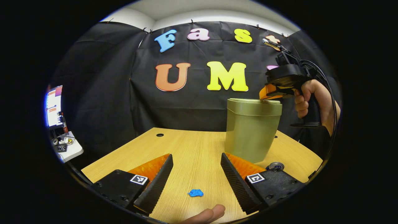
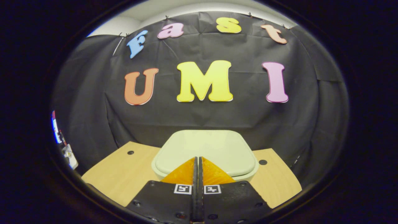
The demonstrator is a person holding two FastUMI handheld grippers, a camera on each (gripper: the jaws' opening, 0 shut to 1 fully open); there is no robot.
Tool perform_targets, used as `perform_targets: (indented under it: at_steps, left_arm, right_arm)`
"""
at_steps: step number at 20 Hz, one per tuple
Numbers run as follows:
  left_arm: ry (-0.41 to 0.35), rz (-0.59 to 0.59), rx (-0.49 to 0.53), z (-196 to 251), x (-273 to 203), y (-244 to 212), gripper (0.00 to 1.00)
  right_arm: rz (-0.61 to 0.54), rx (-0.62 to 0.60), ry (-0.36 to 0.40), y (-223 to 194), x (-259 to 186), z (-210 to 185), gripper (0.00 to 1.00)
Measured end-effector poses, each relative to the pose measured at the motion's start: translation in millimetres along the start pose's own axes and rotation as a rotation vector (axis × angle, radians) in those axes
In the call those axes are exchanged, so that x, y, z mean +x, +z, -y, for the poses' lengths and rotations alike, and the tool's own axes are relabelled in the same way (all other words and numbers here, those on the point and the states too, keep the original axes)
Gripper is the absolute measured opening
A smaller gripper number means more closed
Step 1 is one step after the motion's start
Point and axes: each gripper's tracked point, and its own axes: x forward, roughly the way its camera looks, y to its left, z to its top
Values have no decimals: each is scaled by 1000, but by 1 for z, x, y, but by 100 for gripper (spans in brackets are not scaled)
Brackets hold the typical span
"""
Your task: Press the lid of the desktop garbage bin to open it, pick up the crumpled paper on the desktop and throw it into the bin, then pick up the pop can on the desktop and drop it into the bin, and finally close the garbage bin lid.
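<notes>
Right gripper (image 2: 197, 159) clenched empty, tips over the near edge of the bin lid (image 2: 205, 149); push-latch probably needs a firm press there. Left gripper (image 1: 196, 161) released. Garbage bin (image 1: 252, 130) at its 1 o'clock; blue crumpled paper (image 1: 195, 193) between its fingers, light, soft.

Left tongs (image 1: 196, 168) agape; right tongs (image 2: 197, 165) closed, fingers together.

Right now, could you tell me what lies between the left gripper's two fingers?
In the left gripper view, bare tabletop and the blue crumpled paper lie between the open left gripper fingers.
</notes>
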Motion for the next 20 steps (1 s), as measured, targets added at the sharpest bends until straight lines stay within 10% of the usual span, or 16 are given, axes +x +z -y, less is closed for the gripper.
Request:
perform_targets:
  at_steps: [9, 20]
  left_arm:
    - [15, -17, -31, -14, 9, -2, 99]
    - [-8, -18, -31, -7, 10, -3, 99]
  right_arm:
    - [256, -8, -13, 72, -107, 1, 1]
    - [272, -71, -18, 4, -214, 40, 57]
